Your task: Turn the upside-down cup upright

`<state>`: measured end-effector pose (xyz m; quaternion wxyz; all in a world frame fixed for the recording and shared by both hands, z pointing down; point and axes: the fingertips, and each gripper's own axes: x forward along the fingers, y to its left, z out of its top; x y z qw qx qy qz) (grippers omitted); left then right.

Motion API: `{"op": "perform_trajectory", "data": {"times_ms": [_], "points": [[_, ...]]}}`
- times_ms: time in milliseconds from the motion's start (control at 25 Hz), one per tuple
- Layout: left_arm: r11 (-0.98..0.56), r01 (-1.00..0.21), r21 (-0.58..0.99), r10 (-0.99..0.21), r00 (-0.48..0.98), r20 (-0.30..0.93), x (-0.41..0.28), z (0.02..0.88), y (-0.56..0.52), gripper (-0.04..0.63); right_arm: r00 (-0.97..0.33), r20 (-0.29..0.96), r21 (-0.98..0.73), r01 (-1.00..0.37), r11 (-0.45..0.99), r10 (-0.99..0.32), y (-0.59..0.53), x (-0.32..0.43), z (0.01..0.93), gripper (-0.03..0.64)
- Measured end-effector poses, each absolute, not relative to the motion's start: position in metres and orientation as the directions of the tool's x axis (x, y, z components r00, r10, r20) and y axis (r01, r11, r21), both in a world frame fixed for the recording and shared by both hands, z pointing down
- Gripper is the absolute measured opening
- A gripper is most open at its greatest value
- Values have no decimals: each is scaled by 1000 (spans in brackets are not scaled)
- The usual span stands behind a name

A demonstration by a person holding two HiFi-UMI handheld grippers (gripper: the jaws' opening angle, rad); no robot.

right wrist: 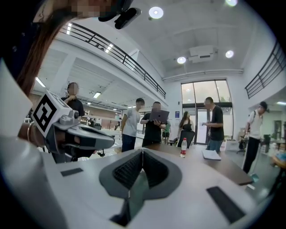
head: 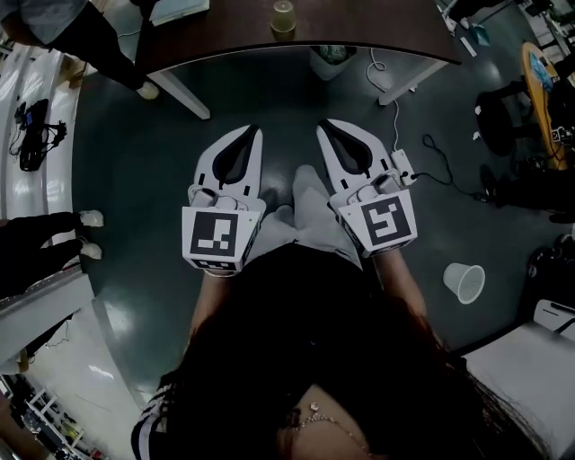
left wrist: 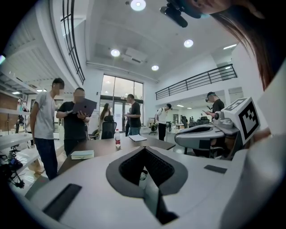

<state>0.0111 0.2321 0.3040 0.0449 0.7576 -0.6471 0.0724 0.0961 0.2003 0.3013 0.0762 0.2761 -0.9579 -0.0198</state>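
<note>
Approach stage; left gripper and right gripper both closed, empty, well short of the cup on the table; next move needs jaws opened.

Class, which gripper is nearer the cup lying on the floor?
Right. In the head view the right gripper sits up-left of the cup; the left gripper is farther left.

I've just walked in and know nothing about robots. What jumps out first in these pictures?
The left gripper and the right gripper, white tools with black-and-white marker cubes, sit side by side mid-picture in the head view, jaws shut and empty. Ahead stands a dark table with a small cup near its edge; a white plastic cup sits on the floor at the right.
</note>
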Motion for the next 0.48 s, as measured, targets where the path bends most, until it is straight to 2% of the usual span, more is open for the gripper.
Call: {"op": "perform_trajectory", "data": {"times_ms": [480], "points": [[-157,-987,-22,-971,150,185,-14,313,163,3,-837,145,82,-522,849,-529,130,71,310,17]]}}
